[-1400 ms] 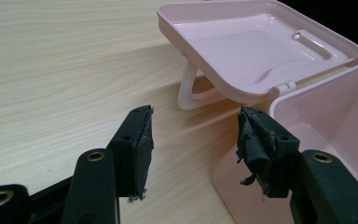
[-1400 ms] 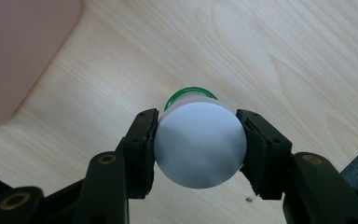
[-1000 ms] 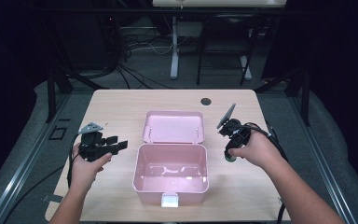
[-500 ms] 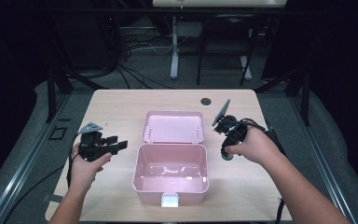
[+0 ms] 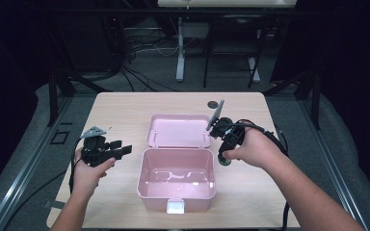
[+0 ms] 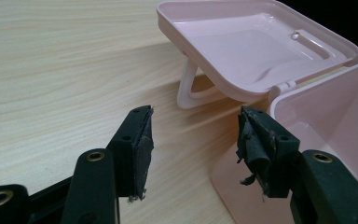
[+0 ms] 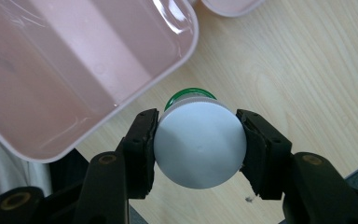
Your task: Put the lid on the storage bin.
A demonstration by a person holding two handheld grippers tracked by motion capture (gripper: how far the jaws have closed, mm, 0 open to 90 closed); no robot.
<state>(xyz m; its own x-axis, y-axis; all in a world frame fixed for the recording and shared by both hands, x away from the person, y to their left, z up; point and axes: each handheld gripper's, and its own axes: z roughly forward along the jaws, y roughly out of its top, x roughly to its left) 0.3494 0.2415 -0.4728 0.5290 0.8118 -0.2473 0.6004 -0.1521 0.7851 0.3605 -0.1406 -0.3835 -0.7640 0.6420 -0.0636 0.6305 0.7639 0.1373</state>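
Pink box (image 5: 176,185) sits open mid-tabletop (image 5: 125,103), lid (image 5: 178,131) flat behind it, same spot as a sec ago. Change is on the right: right hand-held gripper (image 5: 223,160) has come up and in toward the box's right wall vs the earlier frame, where it sat lower and further out to the right. Left hand-held gripper (image 5: 120,150) hasn't budged, parked left of the box.

Right gripper view: right hand-held gripper (image 7: 199,144) jaws spread wide but clamped on a white-capped bottle (image 7: 199,144), pads pressing both sides of the cap, green body peeking past it. Bottle's off the tabletop, just beside the box's right rim, not inside yet.

Left gripper view: left hand-held gripper (image 6: 193,140) jaws well apart, nothing between them, frayed pads (image 6: 256,142), pointing at the box's left corner near the lid hinge.
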